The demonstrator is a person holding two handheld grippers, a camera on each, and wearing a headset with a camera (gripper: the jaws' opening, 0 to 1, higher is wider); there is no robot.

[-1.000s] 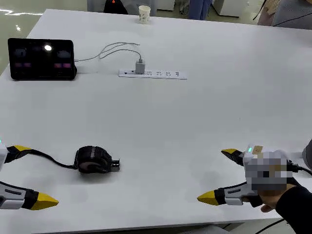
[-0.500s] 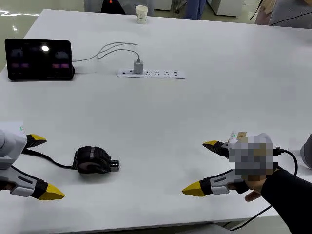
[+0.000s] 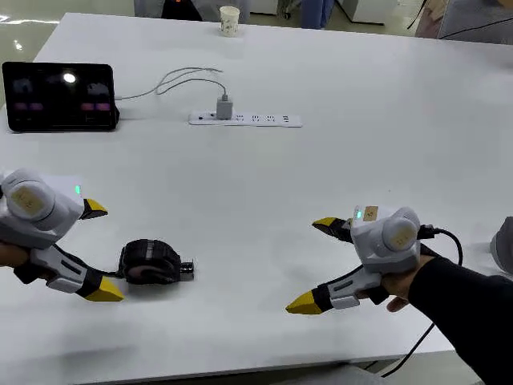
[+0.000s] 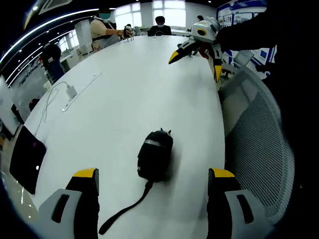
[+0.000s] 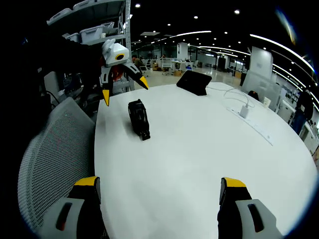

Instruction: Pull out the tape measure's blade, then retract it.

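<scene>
I am holding my left gripper point(image 3: 100, 251) and right gripper point(image 3: 313, 263) with jaws spread and empty, eyeing the tape point(image 3: 151, 262) lying on the bench point(image 3: 321, 160) at the head view's lower left, judging its case hard and hefty, best clamped across the flanks, its hook point(image 3: 189, 271) pinched.

The black tape measure point(image 3: 151, 261) lies on the white bench point(image 3: 264, 184), right by the left hand-held gripper point(image 3: 99, 250), whose jaws are wide apart.

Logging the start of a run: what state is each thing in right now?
tape measure: blade retracted, untouched
left hand-held gripper: open, empty
right hand-held gripper: open, empty
charger: plugged into power strip
paper cup: upright
tablet: screen dim
</scene>
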